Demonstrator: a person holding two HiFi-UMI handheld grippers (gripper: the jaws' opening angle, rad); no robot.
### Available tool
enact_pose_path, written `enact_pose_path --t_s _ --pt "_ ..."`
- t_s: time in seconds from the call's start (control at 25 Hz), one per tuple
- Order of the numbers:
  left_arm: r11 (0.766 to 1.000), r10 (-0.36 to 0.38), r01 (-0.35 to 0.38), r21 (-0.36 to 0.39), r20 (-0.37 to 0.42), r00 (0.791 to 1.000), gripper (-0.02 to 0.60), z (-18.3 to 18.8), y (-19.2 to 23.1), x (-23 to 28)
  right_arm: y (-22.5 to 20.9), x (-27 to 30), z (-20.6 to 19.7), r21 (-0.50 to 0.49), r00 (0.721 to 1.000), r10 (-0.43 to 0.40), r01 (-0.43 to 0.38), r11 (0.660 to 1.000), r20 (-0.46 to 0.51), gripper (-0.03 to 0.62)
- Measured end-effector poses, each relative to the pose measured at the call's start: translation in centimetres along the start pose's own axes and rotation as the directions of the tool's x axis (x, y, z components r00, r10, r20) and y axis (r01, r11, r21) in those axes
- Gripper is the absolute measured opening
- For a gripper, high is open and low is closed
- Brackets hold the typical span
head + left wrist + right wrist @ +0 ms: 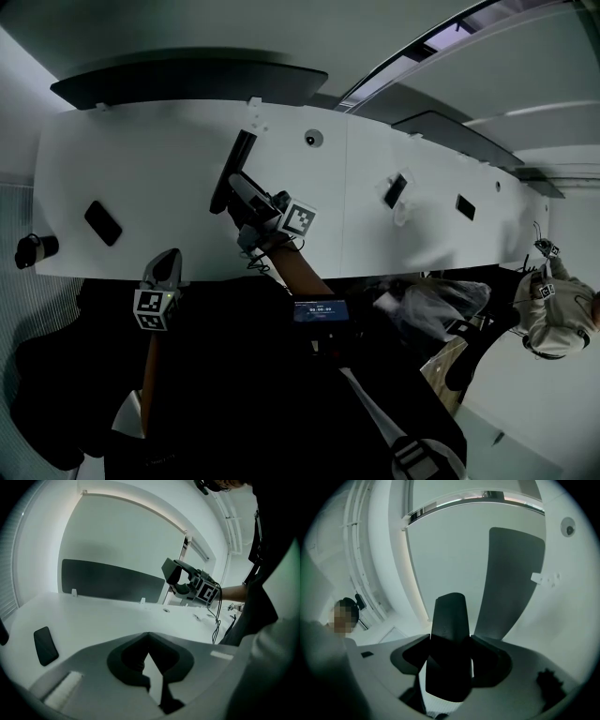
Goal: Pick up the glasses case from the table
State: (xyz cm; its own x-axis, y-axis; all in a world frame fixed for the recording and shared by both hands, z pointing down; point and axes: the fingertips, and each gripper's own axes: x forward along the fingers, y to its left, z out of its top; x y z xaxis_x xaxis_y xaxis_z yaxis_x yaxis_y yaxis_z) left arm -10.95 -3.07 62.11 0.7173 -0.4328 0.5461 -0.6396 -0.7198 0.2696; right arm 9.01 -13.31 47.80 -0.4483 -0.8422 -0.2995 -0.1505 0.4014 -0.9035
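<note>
White and long, the tabletop (141, 169) curves away under a dark divider panel (187, 80). Over it the right gripper (242, 192) is clamped on the black glasses case (232, 173), which is held up in the air, clear of the surface. The bare right forearm (295, 267) reaches forward and a little to the left. The left gripper (169, 255) hangs low at the near edge with its jaws together and nothing between them, and its arm is kept close to the body. A black phone (102, 222) lies flat at the left.
</note>
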Motion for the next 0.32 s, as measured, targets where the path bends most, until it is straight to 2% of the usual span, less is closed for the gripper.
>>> enact_pose_path --t_s 0.32 --pt "1.0 -0.006 0.007 0.016 -0.012 1.0 0.008 0.12 -0.12 0.1 0.24 -0.41 0.31 0.025 0.999 0.024 -0.024 0.999 0.026 0.281"
